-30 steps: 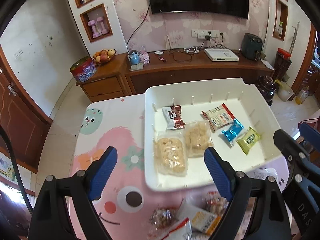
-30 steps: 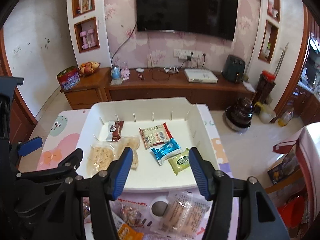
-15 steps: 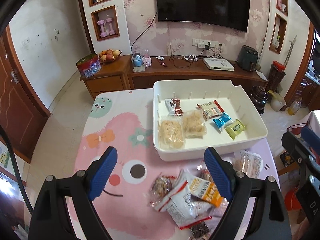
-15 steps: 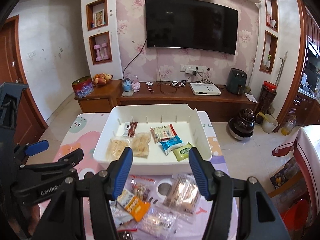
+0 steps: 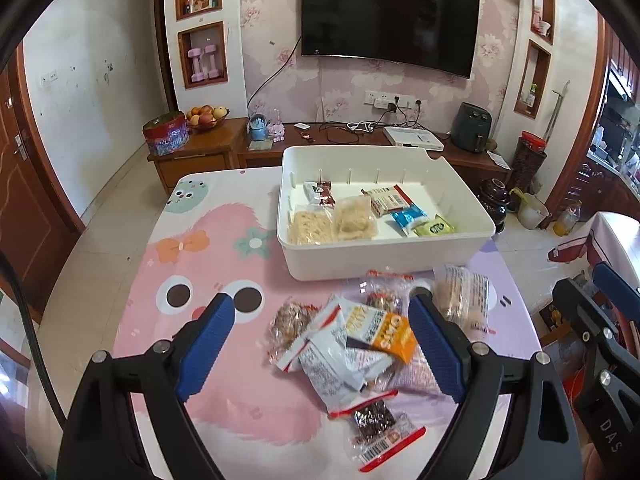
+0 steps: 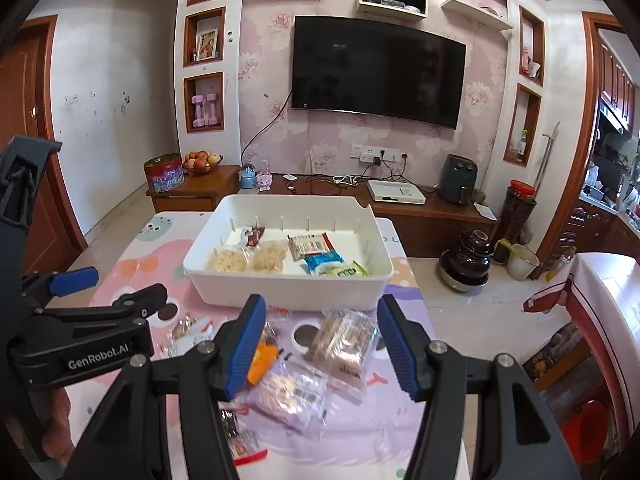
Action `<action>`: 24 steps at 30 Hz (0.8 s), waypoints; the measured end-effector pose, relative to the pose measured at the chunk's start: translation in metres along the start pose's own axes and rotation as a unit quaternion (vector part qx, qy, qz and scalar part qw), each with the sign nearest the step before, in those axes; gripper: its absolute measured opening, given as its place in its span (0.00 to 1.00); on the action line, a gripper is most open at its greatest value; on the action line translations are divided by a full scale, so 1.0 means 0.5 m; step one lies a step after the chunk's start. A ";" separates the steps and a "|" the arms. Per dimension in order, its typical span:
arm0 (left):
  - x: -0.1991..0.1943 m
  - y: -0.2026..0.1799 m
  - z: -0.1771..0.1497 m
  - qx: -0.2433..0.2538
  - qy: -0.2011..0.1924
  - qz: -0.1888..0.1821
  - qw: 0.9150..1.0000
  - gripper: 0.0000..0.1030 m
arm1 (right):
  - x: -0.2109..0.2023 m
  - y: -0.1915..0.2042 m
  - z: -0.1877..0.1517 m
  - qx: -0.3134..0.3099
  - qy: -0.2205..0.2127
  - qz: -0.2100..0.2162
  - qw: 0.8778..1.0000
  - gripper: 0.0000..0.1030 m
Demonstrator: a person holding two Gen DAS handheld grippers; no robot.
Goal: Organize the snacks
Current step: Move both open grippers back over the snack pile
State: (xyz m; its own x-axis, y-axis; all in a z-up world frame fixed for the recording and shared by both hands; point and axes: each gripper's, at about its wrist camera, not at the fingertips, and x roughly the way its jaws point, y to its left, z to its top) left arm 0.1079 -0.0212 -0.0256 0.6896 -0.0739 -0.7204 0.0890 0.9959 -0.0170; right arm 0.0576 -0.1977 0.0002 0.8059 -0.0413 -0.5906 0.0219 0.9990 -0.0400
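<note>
A white bin (image 5: 384,258) stands at the far side of the table and holds several snack packets, among them two rice crackers (image 5: 336,224) and a blue packet (image 5: 408,216). In front of it lies a loose pile with an orange packet (image 5: 382,330), a white packet (image 5: 328,360) and a clear cracker pack (image 5: 464,296). My left gripper (image 5: 320,304) hangs open over the pile with nothing between its pads. My right gripper (image 6: 320,308) is open too, above the clear cracker pack (image 6: 344,344) and a purple-tinted packet (image 6: 292,392). The bin (image 6: 288,292) sits just beyond.
The table wears a pink cartoon cloth (image 5: 208,264). Each gripper shows in the other's view: the right gripper (image 5: 588,286) at the edge, the left gripper (image 6: 120,286) at the side. A wooden cabinet (image 6: 420,216) and a dark pot (image 6: 466,264) on the floor lie beyond.
Both grippers have drawn back from the bin toward the near edge of the table. The bin looks smaller and the loose snack pile has come into view below them.
</note>
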 end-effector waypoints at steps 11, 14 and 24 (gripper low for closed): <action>0.023 -0.012 -0.096 0.047 0.017 0.005 0.999 0.86 | 0.030 -0.004 -0.095 -0.005 0.038 0.029 0.999 0.57; 0.044 -0.013 -0.119 0.051 0.034 -0.006 0.998 0.86 | 0.047 -0.027 -0.117 0.008 0.055 0.061 0.997 0.57; 0.119 -0.022 -0.189 0.072 0.088 -0.034 0.993 0.86 | 0.146 -0.078 -0.204 0.046 0.154 0.128 0.979 0.57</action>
State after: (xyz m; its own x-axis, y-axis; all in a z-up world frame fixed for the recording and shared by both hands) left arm 0.0802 -0.0314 -0.1339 0.5430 -0.1180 -0.8314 0.2409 0.9703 0.0197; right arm 0.0552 -0.2416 -0.1232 0.5753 0.2202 -0.7877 -0.0924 0.9744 0.2049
